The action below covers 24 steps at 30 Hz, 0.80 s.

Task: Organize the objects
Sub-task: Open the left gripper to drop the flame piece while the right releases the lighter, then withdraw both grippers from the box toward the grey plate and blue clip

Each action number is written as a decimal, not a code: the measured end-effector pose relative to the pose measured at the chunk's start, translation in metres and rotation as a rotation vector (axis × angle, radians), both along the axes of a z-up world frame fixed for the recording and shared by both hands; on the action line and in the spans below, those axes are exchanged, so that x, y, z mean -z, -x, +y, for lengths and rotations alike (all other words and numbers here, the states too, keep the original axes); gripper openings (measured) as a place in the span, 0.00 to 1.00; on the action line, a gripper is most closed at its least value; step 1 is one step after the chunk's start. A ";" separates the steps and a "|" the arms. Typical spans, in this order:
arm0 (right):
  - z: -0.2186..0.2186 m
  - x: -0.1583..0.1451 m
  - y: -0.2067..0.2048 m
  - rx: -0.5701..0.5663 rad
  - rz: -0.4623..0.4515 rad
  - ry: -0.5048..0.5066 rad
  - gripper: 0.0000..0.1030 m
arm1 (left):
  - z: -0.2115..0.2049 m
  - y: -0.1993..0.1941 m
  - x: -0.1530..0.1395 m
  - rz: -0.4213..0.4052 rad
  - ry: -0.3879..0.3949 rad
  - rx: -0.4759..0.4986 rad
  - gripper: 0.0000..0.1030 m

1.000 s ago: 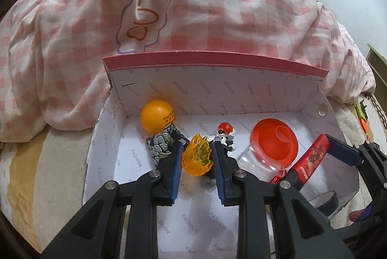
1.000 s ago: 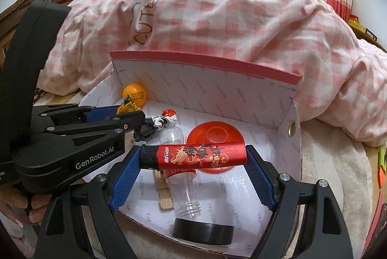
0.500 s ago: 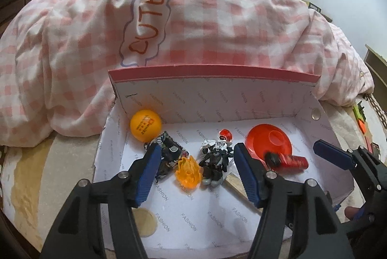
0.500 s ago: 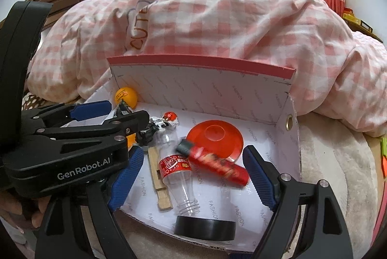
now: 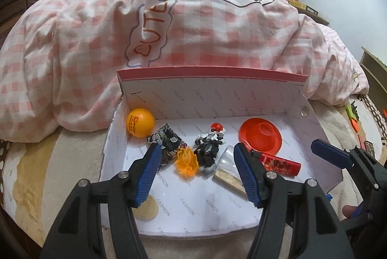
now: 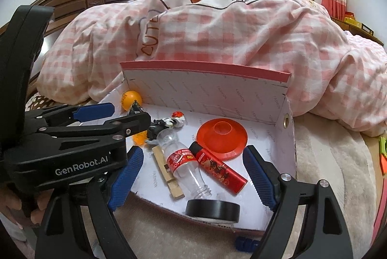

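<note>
Here, both grippers hover over the near edge of a white cardboard box (image 5: 208,99) printed with "FASHION", which sits on a bed in front of a heaped pink checked duvet (image 5: 217,29). The left gripper (image 5: 197,174) has its blue-padded jaws spread apart with nothing between them; below it on the box floor lie an orange translucent flame piece (image 5: 186,161) and a small black-and-white toy figure (image 5: 210,150) with a red head, touching each other. A dark patterned pouch (image 5: 167,144) lies just left of the flame, and an orange ball (image 5: 140,122) rests in the far left corner. The right gripper (image 6: 192,176) is likewise released, its jaws wide and empty. Beneath it a red lighter (image 6: 221,168) lies flat beside a clear plastic bottle (image 6: 185,162) with a red label, both near a red cone-shaped dish (image 6: 222,138). A wooden clothespin (image 6: 167,170) lies left of the bottle, and a black tape roll (image 6: 212,209) sits at the box's front edge.
</note>
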State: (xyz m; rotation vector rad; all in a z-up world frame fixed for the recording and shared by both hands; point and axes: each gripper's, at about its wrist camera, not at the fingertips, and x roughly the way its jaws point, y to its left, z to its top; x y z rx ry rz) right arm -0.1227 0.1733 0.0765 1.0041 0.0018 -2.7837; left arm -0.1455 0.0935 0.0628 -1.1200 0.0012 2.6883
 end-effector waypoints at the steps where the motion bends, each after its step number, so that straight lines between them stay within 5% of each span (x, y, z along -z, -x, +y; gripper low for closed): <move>1: 0.000 0.000 -0.002 -0.002 0.003 0.002 0.84 | -0.001 -0.002 -0.001 0.001 -0.002 0.001 0.61; 24: 0.024 -0.001 -0.065 0.042 0.014 0.019 0.84 | -0.001 -0.050 -0.009 0.017 -0.033 0.033 0.61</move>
